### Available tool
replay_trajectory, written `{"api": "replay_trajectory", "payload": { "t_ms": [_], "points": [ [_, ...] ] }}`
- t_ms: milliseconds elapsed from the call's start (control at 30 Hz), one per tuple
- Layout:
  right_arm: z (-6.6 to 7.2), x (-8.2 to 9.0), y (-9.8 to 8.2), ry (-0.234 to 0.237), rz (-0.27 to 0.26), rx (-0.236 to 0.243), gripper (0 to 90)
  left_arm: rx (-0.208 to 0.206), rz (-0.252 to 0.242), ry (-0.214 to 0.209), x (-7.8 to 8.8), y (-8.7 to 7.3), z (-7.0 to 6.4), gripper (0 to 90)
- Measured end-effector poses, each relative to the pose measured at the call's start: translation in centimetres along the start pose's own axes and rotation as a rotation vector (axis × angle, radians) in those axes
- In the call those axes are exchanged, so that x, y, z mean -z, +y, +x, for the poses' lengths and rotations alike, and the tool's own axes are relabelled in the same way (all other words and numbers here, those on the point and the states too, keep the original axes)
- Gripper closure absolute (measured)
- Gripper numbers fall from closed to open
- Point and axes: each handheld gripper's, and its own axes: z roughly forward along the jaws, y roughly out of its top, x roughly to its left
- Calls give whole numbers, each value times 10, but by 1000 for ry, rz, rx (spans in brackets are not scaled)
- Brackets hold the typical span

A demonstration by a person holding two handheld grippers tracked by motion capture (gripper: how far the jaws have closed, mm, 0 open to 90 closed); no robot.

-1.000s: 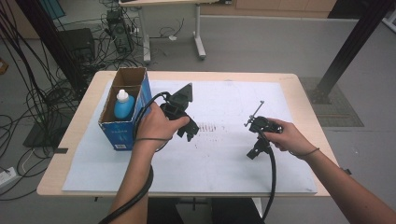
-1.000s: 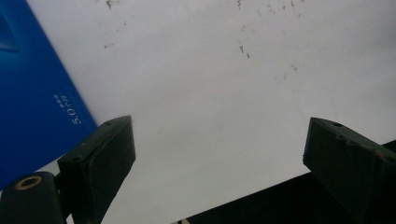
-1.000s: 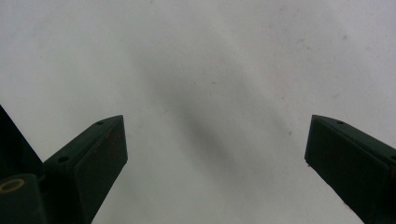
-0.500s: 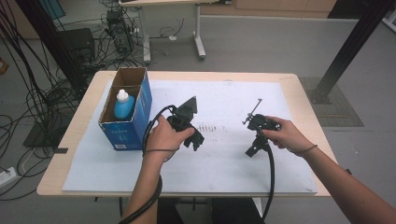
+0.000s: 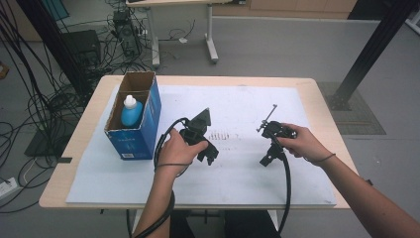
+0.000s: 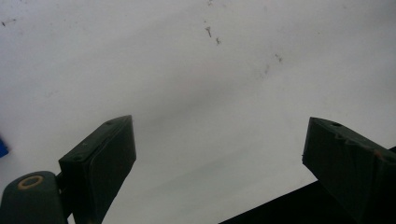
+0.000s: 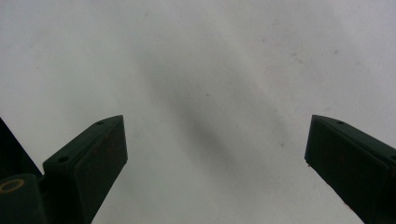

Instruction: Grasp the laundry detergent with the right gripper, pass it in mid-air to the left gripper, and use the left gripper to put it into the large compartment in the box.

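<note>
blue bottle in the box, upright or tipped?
Upright. In the high view the blue bottle stands inside the open cardboard box, white cap pointing up at the box's open top.

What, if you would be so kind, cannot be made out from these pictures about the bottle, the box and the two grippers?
- Bottle, high view: its lower body is hidden by the wall of the box; any label is too small to read.
- Left gripper, high view: the hand covers most of its body.
- Right gripper, high view: its jaws are too small to judge.
- Marks on the sheet, high view: too small to read.
</note>
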Motion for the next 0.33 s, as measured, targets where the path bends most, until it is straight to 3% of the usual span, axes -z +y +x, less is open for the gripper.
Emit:
{"api": "replay_trajectory", "payload": {
  "t_ms": [333],
  "points": [
    [1, 2, -2, -5, -11, 0, 57, -6, -8, -9, 0, 0, -4, 103]
  ]
}}
